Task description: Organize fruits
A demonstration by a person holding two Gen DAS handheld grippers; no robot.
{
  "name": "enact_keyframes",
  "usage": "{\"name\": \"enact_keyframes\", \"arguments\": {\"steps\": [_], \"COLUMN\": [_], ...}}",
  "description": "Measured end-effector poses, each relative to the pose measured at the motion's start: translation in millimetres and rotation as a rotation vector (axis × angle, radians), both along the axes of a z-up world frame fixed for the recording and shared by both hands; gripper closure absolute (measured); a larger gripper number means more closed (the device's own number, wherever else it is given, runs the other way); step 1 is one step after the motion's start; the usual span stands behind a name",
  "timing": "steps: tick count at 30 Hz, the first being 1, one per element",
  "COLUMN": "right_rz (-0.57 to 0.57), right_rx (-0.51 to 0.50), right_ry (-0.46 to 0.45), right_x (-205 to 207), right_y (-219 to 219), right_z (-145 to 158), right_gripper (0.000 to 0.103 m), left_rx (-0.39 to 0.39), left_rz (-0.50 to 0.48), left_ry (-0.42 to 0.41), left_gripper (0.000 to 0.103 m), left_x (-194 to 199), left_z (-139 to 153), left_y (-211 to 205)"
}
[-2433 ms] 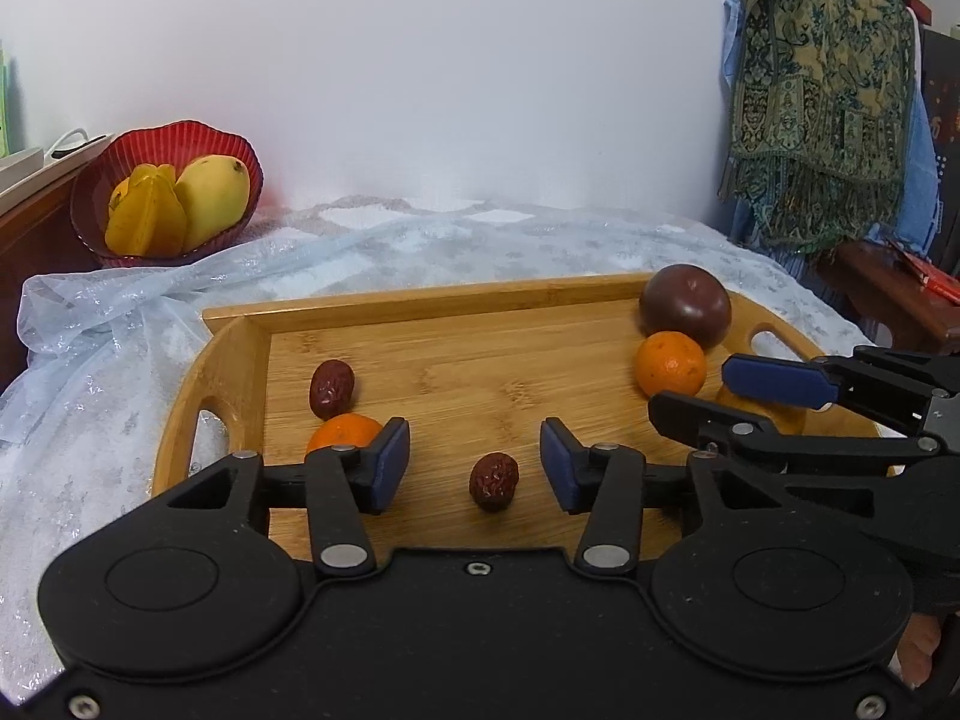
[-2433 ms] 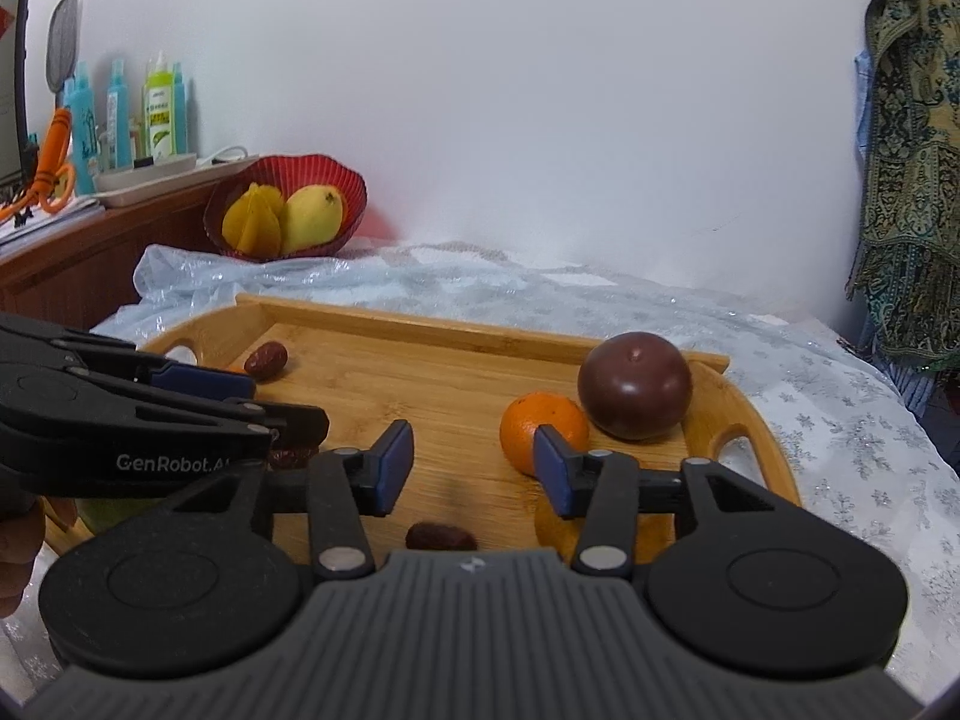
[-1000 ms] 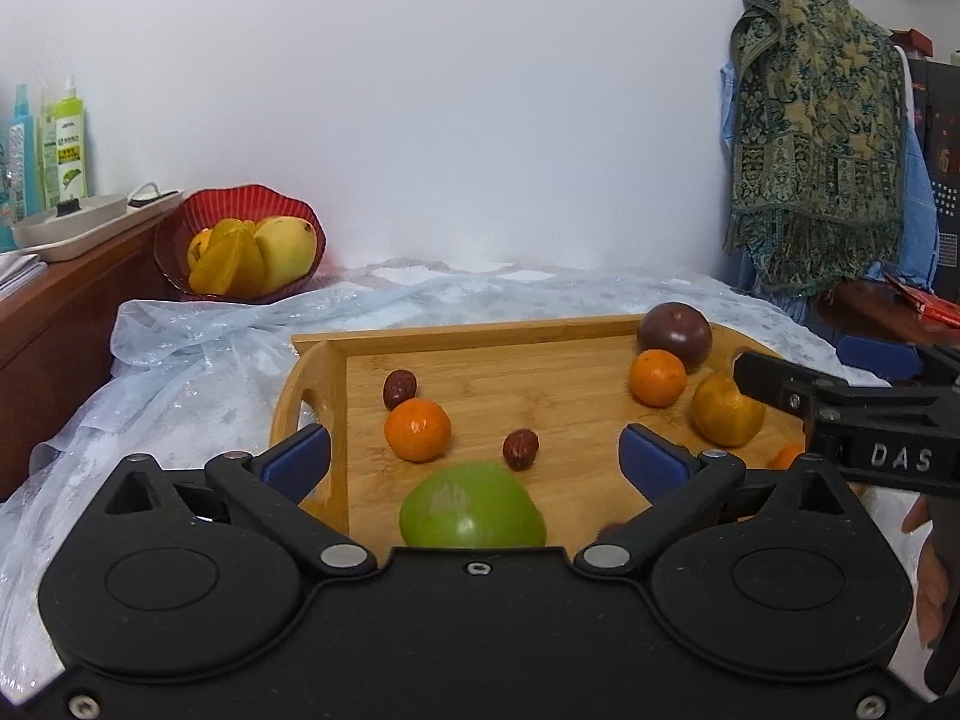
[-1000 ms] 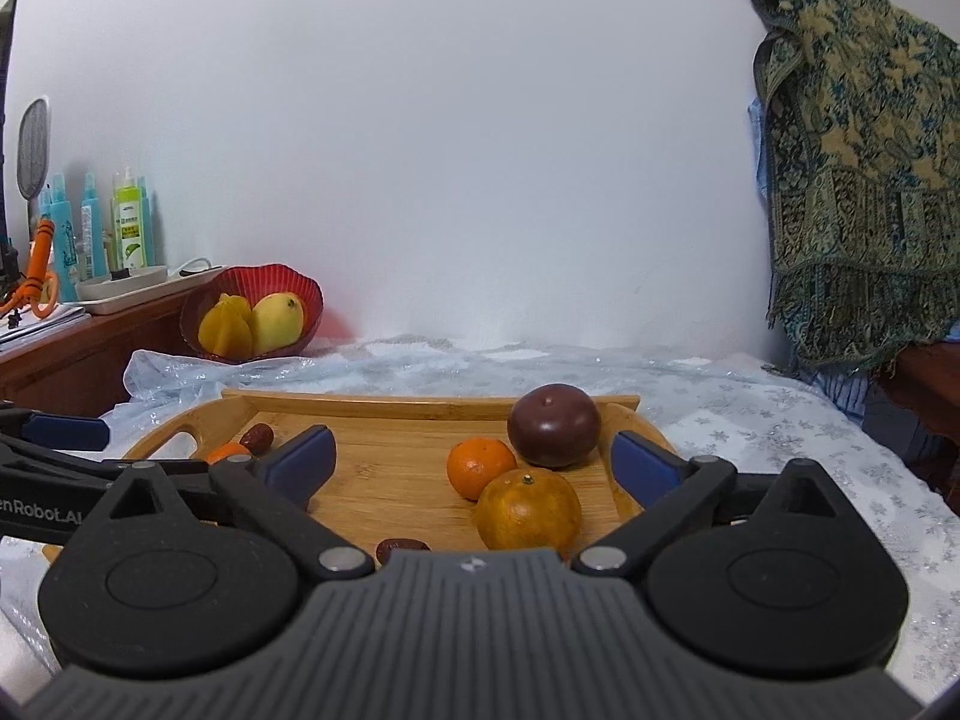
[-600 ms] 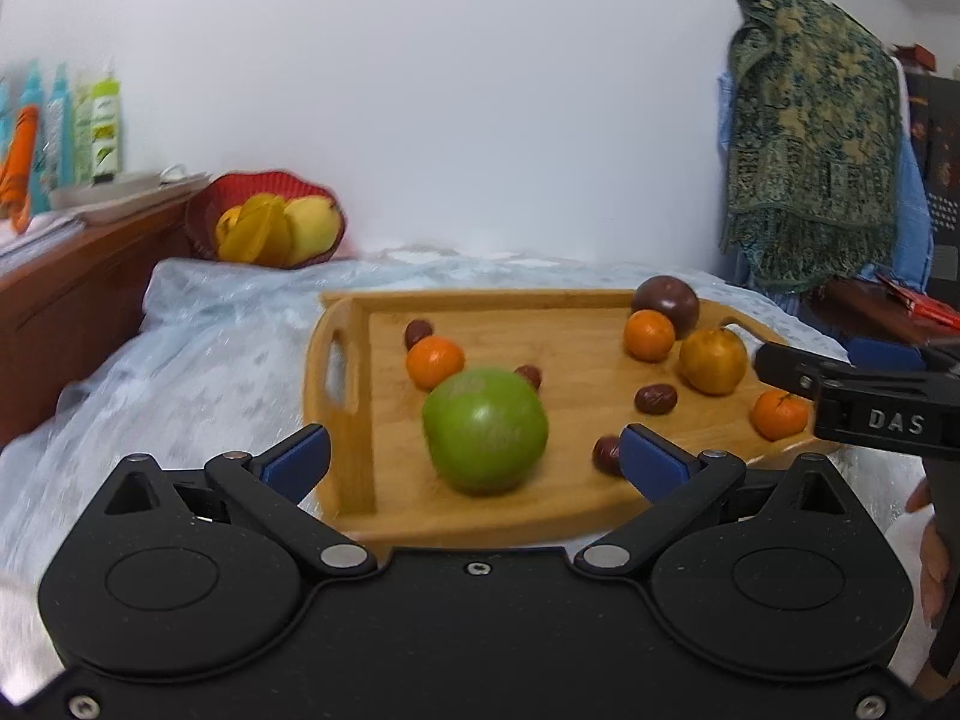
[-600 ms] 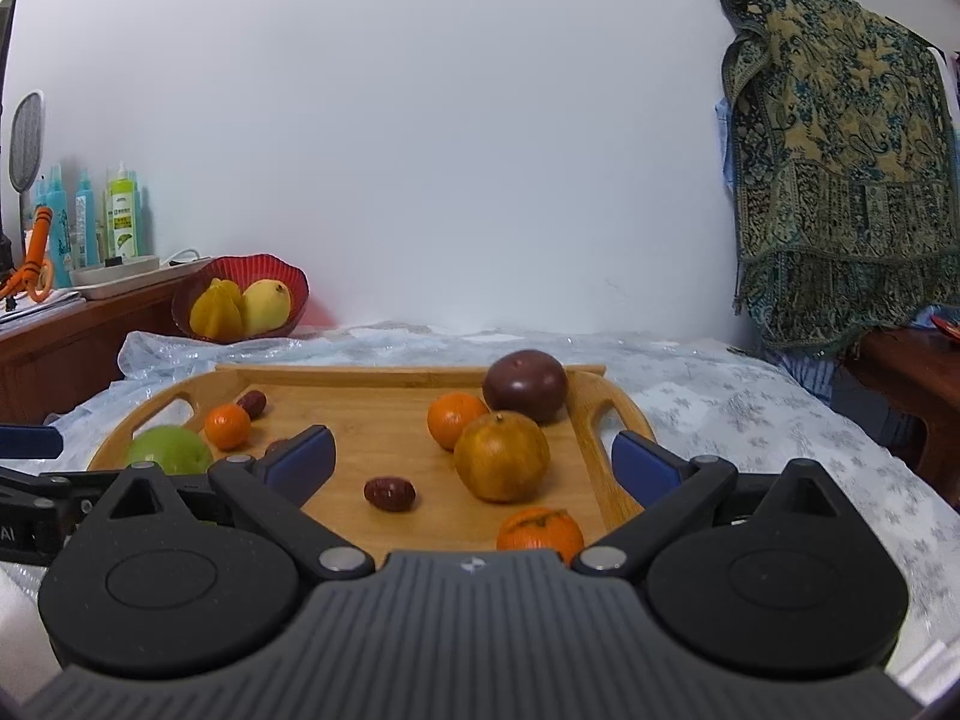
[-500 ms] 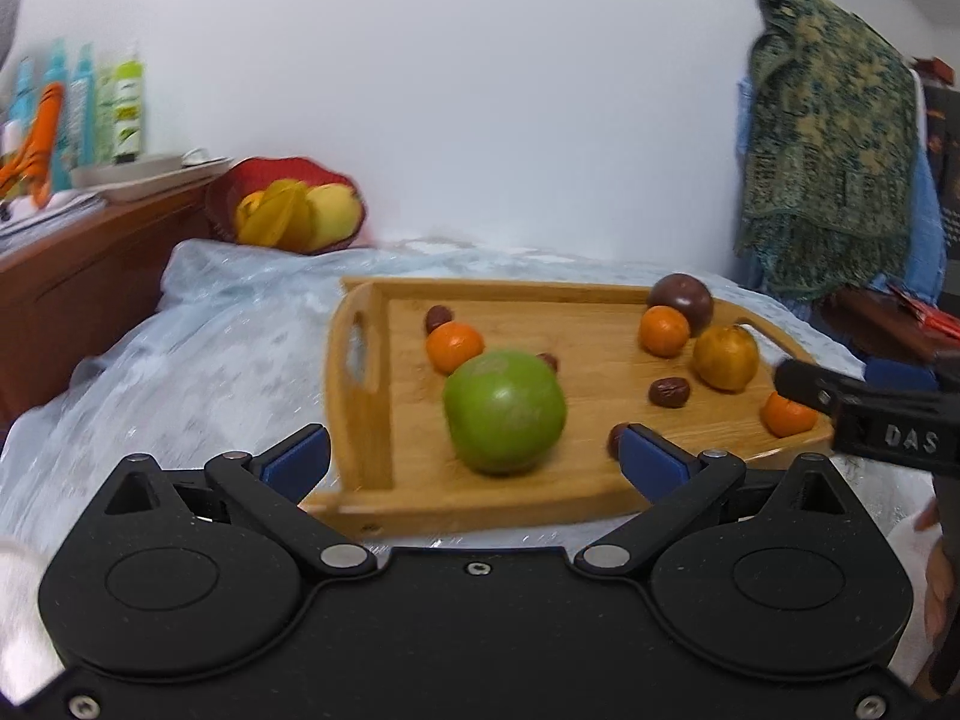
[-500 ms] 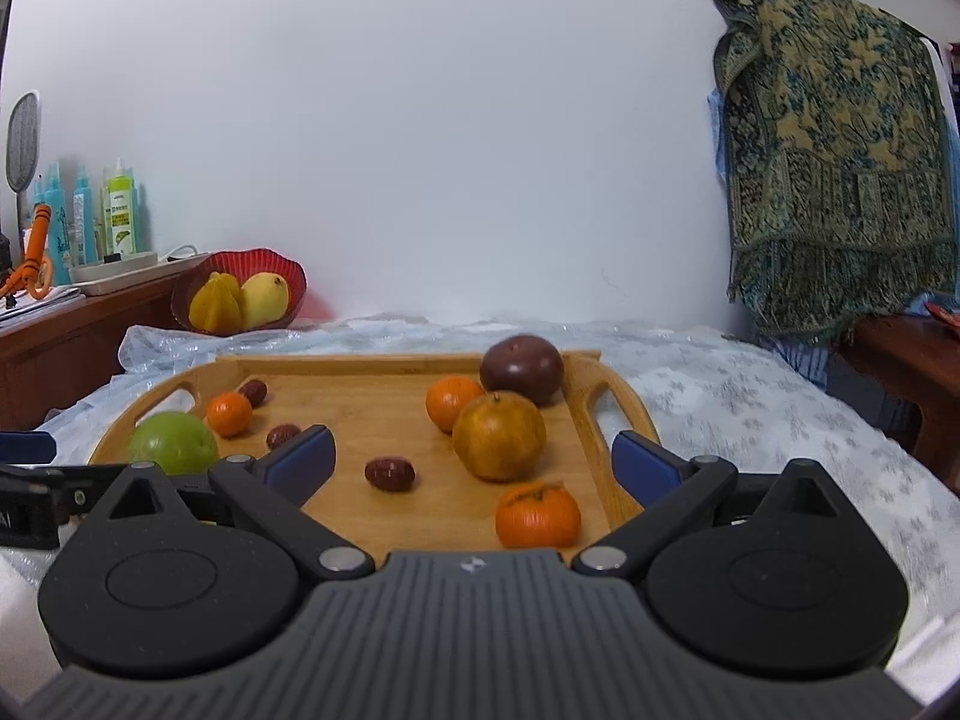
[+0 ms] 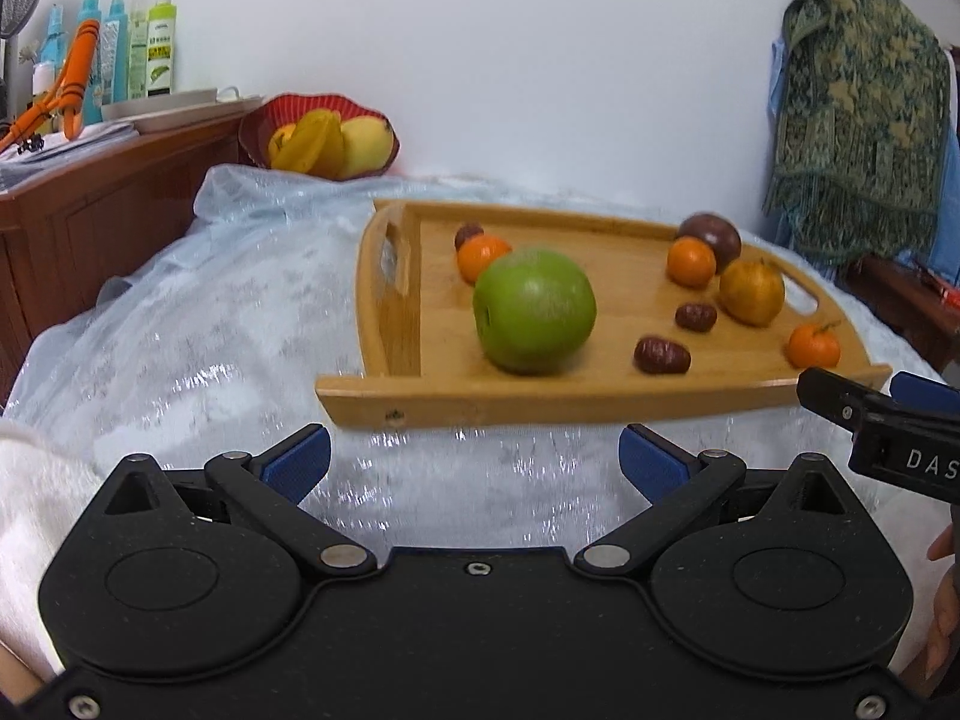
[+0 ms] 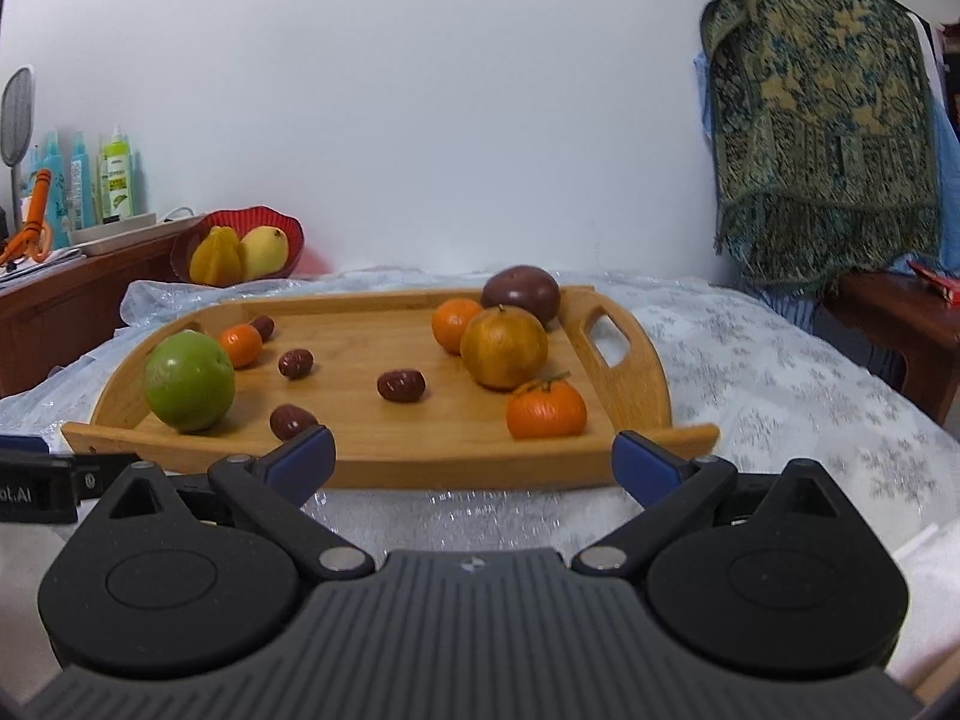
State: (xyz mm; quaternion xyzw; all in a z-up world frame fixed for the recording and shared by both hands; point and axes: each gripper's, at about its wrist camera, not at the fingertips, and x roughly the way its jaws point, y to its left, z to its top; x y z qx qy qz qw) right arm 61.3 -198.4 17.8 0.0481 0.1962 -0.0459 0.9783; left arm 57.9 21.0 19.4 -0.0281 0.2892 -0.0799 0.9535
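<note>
Wooden tray [image 9: 384, 294] on the table holds all loose fruit; green apple [image 9: 534, 310] sits near its left edge, left tool [image 9: 474, 459] spread, empty. Right view: right tool [image 10: 474, 462] likewise spread before the tray's near edge; sorting looks largely done.

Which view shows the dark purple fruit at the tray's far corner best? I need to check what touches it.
The right wrist view: the dark purple fruit sits sharp and fairly large behind the tangerine and the big orange. The left wrist view shows it smaller, slightly blurred and partly hidden by the tangerine.
</note>
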Motion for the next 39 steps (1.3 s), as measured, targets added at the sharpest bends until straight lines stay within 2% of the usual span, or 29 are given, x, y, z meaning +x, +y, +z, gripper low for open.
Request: {"name": "enact_keyframes", "arguments": {"steps": [9,19,23,39], "right_rz": [-0.017,-0.044,-0.036,-0.026], "right_rx": [0.004,0.014,-0.039,-0.051], "right_ry": [0.046,0.107,0.124,0.128], "right_x": [3,15,17,19], "right_y": [4,6,13,14], "right_z": [-13,-27,-29,-30], "right_gripper": [0.000,0.000,0.000,0.000], "left_rx": [-0.013,0.059,0.099,0.087], "left_rz": [-0.002,0.020,0.022,0.035], "left_ry": [0.066,0.067,0.068,0.072], "left_gripper": [0.001,0.000,0.000,0.000], "left_x": [10,18,20,21], "left_z": [-14,-20,-21,-22], "left_y": [-8,-21,-27,-27]}}
